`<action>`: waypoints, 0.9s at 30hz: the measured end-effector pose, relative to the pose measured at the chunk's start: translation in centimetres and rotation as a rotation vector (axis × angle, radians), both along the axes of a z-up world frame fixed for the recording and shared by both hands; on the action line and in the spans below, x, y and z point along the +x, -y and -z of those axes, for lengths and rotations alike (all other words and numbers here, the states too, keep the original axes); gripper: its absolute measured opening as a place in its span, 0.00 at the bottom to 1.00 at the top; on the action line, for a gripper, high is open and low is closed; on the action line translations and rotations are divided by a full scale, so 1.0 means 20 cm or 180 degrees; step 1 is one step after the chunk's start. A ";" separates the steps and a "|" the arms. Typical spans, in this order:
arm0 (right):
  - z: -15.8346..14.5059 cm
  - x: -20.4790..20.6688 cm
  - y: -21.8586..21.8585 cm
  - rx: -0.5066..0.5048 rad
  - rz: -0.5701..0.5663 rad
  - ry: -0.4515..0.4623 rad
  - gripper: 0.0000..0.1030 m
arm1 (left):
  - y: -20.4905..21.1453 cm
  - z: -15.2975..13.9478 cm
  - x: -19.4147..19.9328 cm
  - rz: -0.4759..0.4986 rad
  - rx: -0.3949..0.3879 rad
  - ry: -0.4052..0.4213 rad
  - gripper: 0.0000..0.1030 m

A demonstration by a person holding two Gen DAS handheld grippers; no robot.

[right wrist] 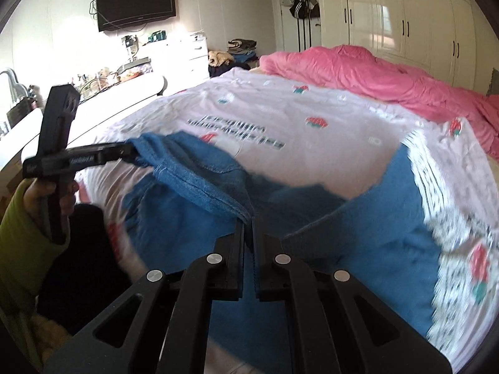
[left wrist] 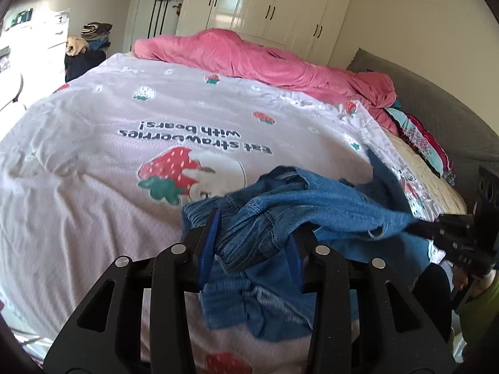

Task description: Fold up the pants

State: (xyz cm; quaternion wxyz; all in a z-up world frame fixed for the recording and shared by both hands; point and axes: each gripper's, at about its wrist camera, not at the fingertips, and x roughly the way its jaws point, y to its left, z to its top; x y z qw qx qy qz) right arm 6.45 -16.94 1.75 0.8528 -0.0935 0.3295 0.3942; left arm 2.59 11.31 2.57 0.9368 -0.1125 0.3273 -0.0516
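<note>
Blue denim pants (left wrist: 312, 208) hang bunched above the pale strawberry-print bedspread (left wrist: 103, 162). My left gripper (left wrist: 252, 233) is shut on a thick bunch of the denim. My right gripper (right wrist: 248, 227) is shut on another edge of the pants (right wrist: 199, 174); it also shows at the right edge of the left wrist view (left wrist: 418, 226), pinching the cloth. In the right wrist view the left gripper (right wrist: 132, 152) holds the far end, and the fabric stretches between the two. The rest of the pants (right wrist: 374, 243) drapes down onto the bed, blurred.
A crumpled pink duvet (left wrist: 265, 59) lies along the bed's far side. Folded colourful clothes (left wrist: 424, 143) lie by the grey headboard (left wrist: 452, 115). White wardrobes (right wrist: 405, 18), a white dresser (right wrist: 193, 56) and a clothes pile (right wrist: 240, 50) stand beyond the bed.
</note>
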 end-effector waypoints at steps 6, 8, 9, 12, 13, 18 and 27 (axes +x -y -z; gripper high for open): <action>0.09 -0.09 0.03 -0.0067 0.0035 -0.0127 0.04 | 0.07 0.07 -0.07 0.0138 0.0186 -0.0256 0.31; 0.13 -0.12 0.04 -0.0073 0.0058 -0.0192 0.04 | 0.08 0.09 -0.10 0.0177 0.0234 -0.0336 0.32; 0.14 -0.13 0.05 -0.0083 0.0058 -0.0206 0.04 | 0.09 0.11 -0.10 0.0192 0.0264 -0.0387 0.33; 0.18 -0.17 0.06 -0.0186 0.0045 -0.0170 0.04 | 0.12 0.16 -0.10 0.0240 0.0396 -0.0567 0.35; 0.20 -0.19 0.06 -0.0185 0.0038 -0.0200 0.04 | 0.12 0.17 -0.10 0.0238 0.0419 -0.0597 0.35; 0.29 -0.22 0.03 -0.0364 -0.0002 -0.0211 0.04 | 0.13 0.18 -0.10 0.0246 0.0475 -0.0667 0.36; 0.36 -0.22 0.01 -0.0458 -0.0041 -0.0290 0.06 | 0.04 0.18 -0.18 0.0176 0.0329 -0.0801 0.51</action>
